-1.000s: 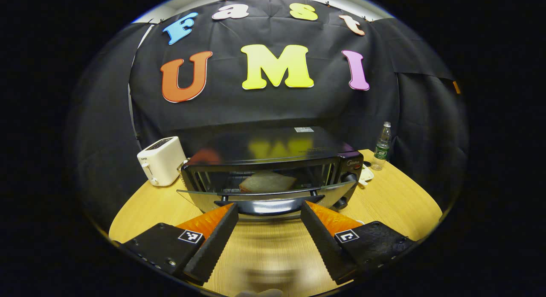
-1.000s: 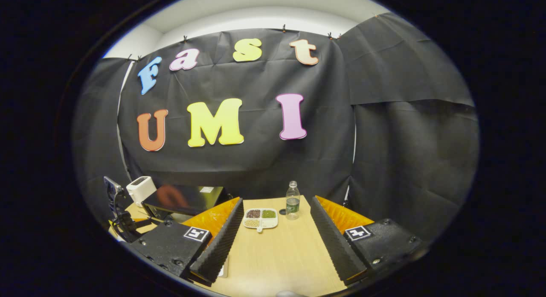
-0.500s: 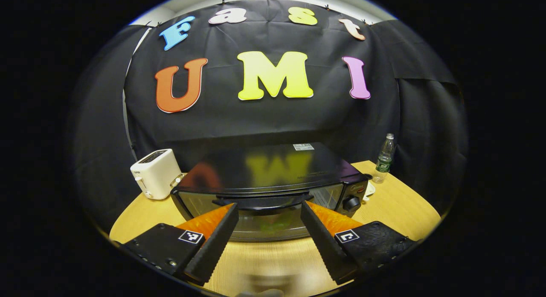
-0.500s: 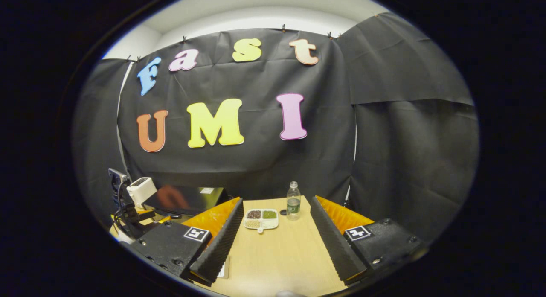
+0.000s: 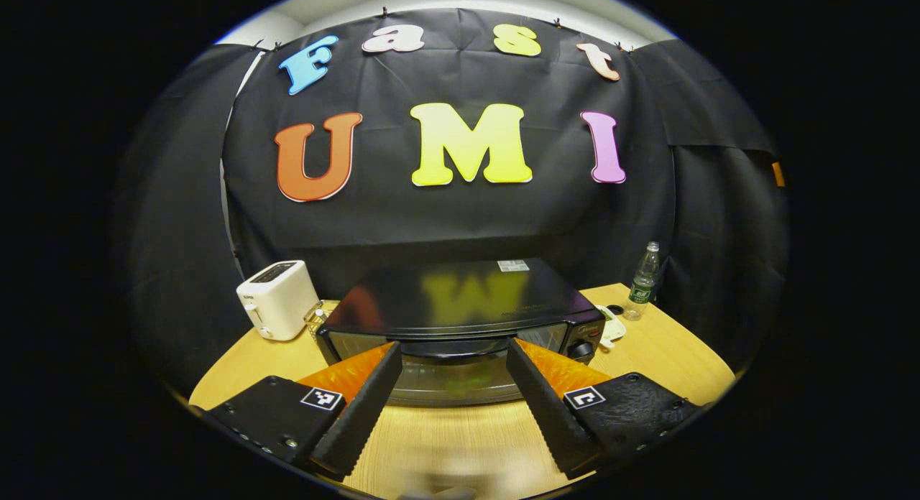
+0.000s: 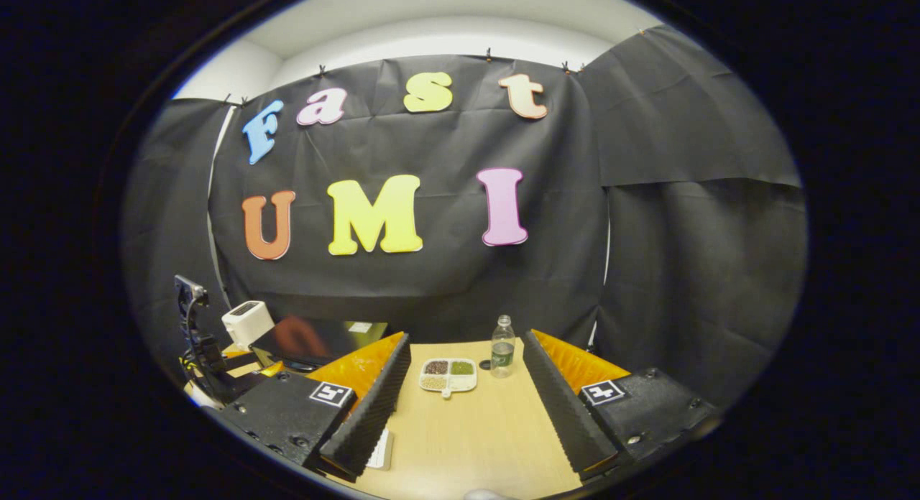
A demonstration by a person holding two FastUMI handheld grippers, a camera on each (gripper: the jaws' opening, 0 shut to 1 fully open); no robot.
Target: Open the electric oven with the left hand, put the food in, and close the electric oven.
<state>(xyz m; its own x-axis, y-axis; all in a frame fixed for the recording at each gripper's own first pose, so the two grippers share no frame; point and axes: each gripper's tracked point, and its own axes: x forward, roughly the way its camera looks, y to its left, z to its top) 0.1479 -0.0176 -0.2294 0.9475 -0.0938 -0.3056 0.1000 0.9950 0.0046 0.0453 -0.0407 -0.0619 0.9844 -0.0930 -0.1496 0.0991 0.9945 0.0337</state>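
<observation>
Oven [image 5: 460, 320] sat at 12 o'clock from my left gripper [image 5: 453, 356], its door shut. My fingers were spread apart and level, touching nothing. My right gripper [image 6: 466, 349] was spread apart too.

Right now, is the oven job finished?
Nearly. The oven door looks shut; whether the food is inside can't be told through the glass. The left gripper sits before the handle, jaws open, holding nothing. The right gripper is open too. Little seems left.
</observation>
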